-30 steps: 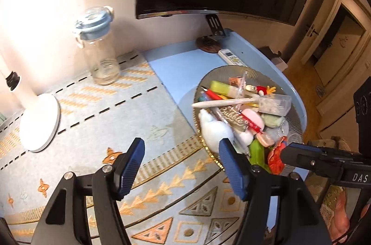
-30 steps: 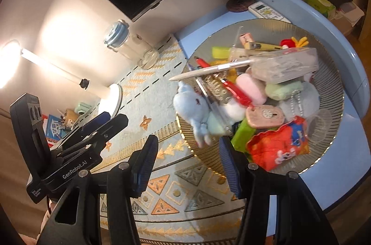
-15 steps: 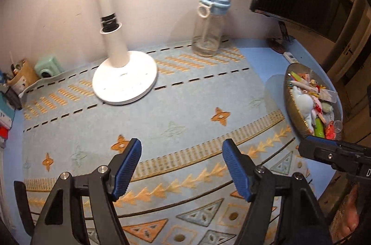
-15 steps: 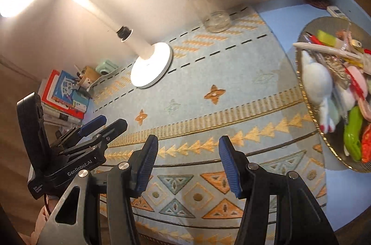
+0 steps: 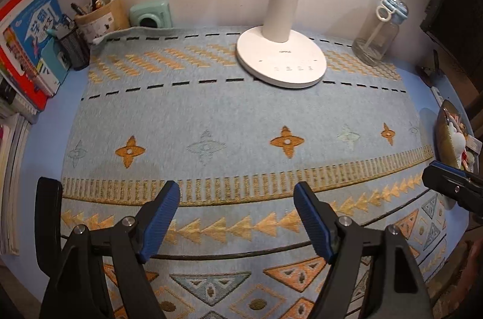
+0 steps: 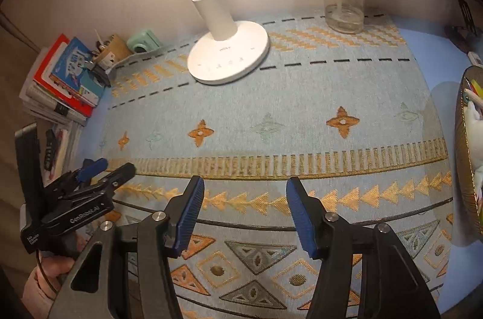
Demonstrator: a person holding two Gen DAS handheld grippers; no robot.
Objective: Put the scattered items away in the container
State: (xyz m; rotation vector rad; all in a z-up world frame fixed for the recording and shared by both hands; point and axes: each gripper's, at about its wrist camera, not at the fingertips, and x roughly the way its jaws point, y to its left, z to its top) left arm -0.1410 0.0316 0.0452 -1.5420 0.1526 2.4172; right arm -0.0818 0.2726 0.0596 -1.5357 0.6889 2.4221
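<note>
One lamp [image 5: 281, 59], one jar [image 5: 378, 32], one filled tray [image 6: 471, 156] at worktop edge. Left hand-held gripper [image 5: 237, 216] just widened, right hand-held gripper [image 6: 241, 211] too; both apart, holding nothing.

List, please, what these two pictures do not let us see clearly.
- Tray, right wrist view: cut by the right edge; most contents hidden.
- Tray, left wrist view: edge-on and small; items unreadable.
- Lamp head: above the top edge in both views.
- Books: partly cut off at the left edge.
</note>
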